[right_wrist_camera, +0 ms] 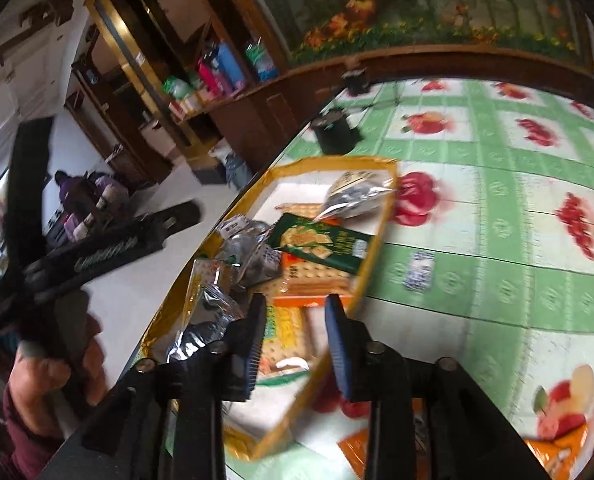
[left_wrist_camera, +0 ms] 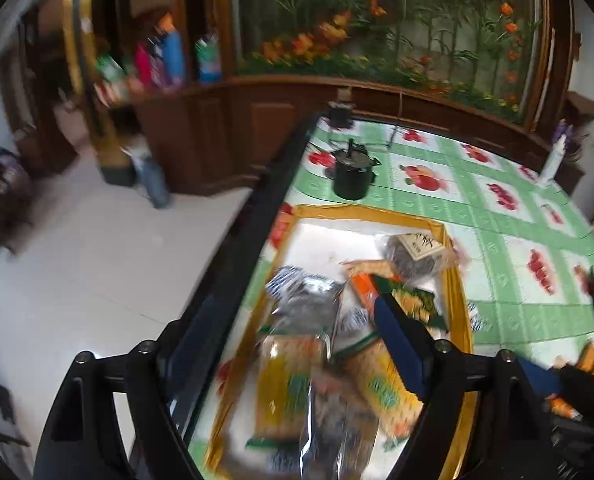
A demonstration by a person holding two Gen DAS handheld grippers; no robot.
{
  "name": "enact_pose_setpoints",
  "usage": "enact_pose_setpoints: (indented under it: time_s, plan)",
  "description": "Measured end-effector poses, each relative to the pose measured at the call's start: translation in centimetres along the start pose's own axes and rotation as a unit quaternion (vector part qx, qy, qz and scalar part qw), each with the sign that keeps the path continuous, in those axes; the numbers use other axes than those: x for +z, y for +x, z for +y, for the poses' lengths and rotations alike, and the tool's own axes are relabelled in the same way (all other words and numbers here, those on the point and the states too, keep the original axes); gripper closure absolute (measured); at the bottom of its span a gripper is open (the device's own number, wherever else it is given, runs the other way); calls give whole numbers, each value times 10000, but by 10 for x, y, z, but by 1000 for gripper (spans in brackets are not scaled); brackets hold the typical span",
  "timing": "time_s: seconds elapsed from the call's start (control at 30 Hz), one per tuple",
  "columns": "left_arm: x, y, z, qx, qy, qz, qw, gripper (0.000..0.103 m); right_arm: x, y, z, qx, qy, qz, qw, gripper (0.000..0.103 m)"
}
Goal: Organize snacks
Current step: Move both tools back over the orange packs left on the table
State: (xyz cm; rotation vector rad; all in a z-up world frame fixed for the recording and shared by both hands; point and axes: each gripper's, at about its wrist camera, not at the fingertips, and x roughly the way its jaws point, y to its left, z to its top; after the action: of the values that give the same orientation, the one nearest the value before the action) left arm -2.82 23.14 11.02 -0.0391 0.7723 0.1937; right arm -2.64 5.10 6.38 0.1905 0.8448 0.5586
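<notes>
Both tongs are apart and grip nothing: the right tongs (right_wrist_camera: pixel 295 340) hover over the gold-rimmed tray (right_wrist_camera: pixel 381 224) mid-frame, heaped with snack packets (right_wrist_camera: pixel 321 242); the left tongs (left_wrist_camera: pixel 293 344) likewise. A black pot (left_wrist_camera: pixel 353 176) stands beyond on the table (left_wrist_camera: pixel 497 216).

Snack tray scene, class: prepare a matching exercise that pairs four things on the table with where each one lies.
Things:
1. dark green cracker pack
2. black pot
3. small blue-and-white packet
4. gold-rimmed tray

Places:
A. alone on the tablecloth, just outside the tray's rim
B. on the green fruit-print tablecloth, holding the snacks
C. inside the tray, on top of an orange pack
D. on the tablecloth beyond the tray's far end

Pairs: 1-C, 2-D, 3-A, 4-B
</notes>
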Motion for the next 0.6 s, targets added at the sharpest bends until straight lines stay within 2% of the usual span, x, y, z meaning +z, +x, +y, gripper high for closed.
enact_pose_setpoints:
  time_s: [0.07, 0.23, 0.6]
  plan:
    - [-11, -21, -8, 235, 80, -206, 9995, 14, -8, -16, -7, -135, 64, -181, 9997, 65]
    - [-37, -56, -40, 530, 443, -472, 9965, 13, -29, -48, -34, -328, 405, -427, 9977, 62]
    - [-65, -87, -101, 296, 1170, -483, 9915, 13, -62, -108, -87, -559, 1088, -851, 9888, 59]
